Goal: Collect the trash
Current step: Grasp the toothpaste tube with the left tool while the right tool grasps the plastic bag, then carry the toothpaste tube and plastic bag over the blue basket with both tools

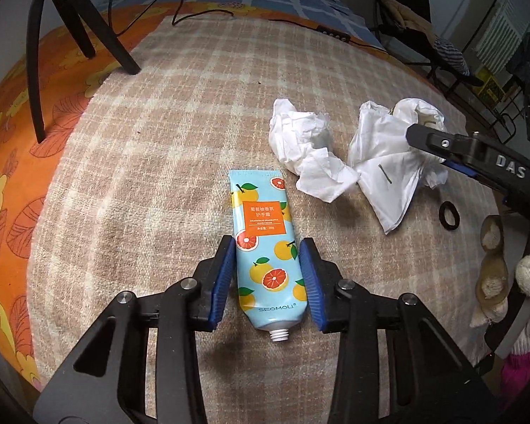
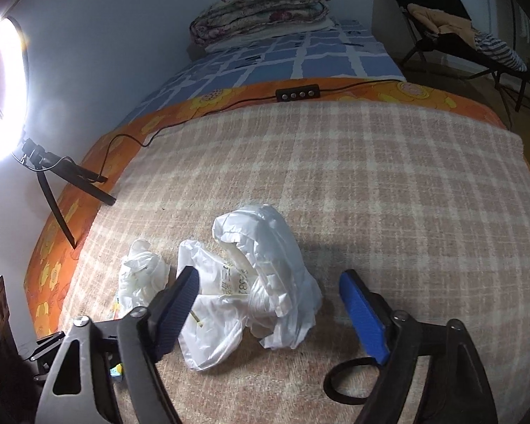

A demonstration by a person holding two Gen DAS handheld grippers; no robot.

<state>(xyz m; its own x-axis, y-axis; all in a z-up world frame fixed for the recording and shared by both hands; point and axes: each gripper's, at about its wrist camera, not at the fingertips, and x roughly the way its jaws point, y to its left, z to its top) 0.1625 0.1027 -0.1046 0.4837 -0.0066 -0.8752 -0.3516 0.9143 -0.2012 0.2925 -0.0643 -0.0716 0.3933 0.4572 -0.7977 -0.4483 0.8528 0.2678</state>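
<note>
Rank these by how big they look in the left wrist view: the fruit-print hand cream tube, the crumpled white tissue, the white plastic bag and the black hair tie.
1. Fruit-print hand cream tube and white plastic bag: too alike to separate, and the tube lies nearer the camera.
2. Crumpled white tissue.
3. Black hair tie, clearly smallest.

Bed with a beige plaid blanket [image 1: 159, 162] spread over an orange flowered sheet [image 1: 14, 162].

On the blanket lie an uncapped hand cream tube [image 1: 266, 251], a crumpled tissue [image 1: 305, 148], a crumpled white plastic bag [image 2: 251, 289], a black hair tie [image 1: 448, 215], and one foot of a ring light's tripod [image 1: 88, 24]; its cable with an inline switch [image 2: 296, 94] runs across the sheet.
</note>
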